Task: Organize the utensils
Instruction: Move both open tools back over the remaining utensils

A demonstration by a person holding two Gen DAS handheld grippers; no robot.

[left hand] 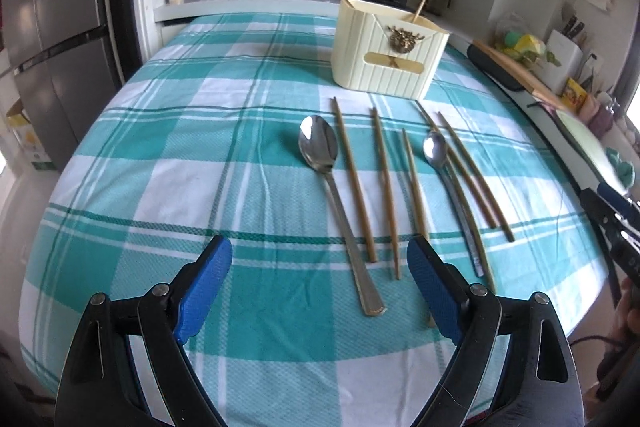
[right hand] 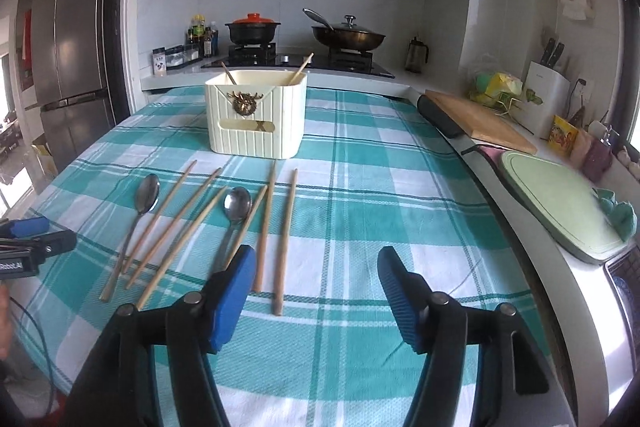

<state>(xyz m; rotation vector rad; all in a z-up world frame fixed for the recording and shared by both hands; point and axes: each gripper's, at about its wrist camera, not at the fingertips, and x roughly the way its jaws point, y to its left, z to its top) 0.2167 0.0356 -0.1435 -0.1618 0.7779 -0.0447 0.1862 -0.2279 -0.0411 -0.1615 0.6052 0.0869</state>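
A cream utensil holder (left hand: 386, 51) stands on the teal plaid tablecloth (left hand: 180, 155), with two chopsticks leaning inside it; it also shows in the right wrist view (right hand: 256, 115). In front of it lie a large steel spoon (left hand: 320, 151), a small steel spoon (left hand: 436, 149) and several wooden chopsticks (left hand: 354, 183). They show in the right wrist view as the large spoon (right hand: 146, 193), the small spoon (right hand: 237, 205) and the chopsticks (right hand: 288, 227). My left gripper (left hand: 320, 283) is open and empty, above the near ends of the large spoon and chopsticks. My right gripper (right hand: 316, 291) is open and empty, just right of the chopsticks.
Behind the table is a counter with a stove, a black pot with an orange lid (right hand: 252, 27) and a lidded wok (right hand: 348, 35). To the right are a wooden cutting board (right hand: 480, 123), a green board (right hand: 560, 203) and a knife block (right hand: 546, 83). A fridge (right hand: 72, 67) stands at left.
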